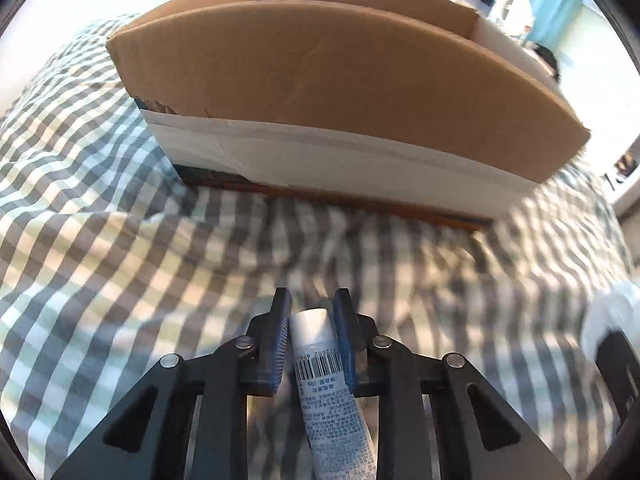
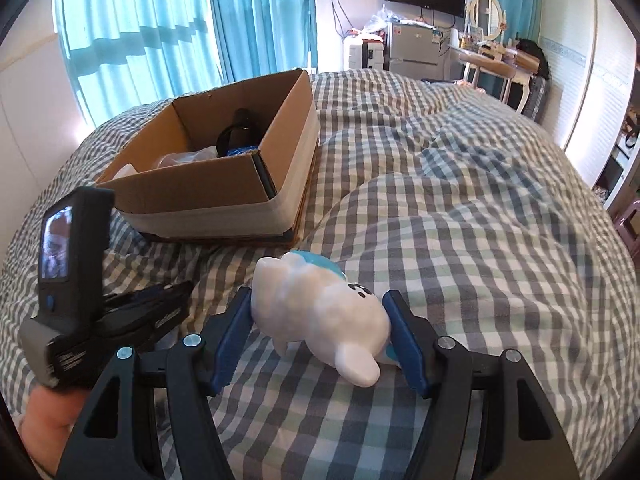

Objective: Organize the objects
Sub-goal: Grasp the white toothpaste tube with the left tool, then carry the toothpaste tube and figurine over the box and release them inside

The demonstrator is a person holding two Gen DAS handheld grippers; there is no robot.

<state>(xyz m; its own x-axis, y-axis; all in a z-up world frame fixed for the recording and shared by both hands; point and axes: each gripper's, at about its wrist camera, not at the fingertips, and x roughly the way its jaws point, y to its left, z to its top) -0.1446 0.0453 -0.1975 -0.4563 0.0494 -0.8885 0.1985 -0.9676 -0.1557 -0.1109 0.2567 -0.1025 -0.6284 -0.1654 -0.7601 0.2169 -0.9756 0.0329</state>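
Left gripper [image 1: 311, 300] clamped on a small white tube [image 1: 320, 364], cap forward between the blue pads, barcode label up. Straight ahead, beyond a stretch of checked bedspread [image 1: 100, 240]: cardboard box [image 1: 340, 92], near wall facing the fingers. Right gripper [image 2: 320, 304] closed around a white toy figure [image 2: 320, 304] with a blue patch, lying on the bedspread, both pads against its sides. Same box ahead and left of that claw, open, some items inside.

Checks, cardboard brown and curtain blue

The bedspread [image 2: 460, 208] is checked grey, white and pale green; the cardboard box [image 2: 224, 184] is brown with a white band; the toy figure [image 2: 320, 304] is white with blue; the tube [image 1: 320, 376] is white with dark print; the curtains [image 2: 160, 32] are turquoise.
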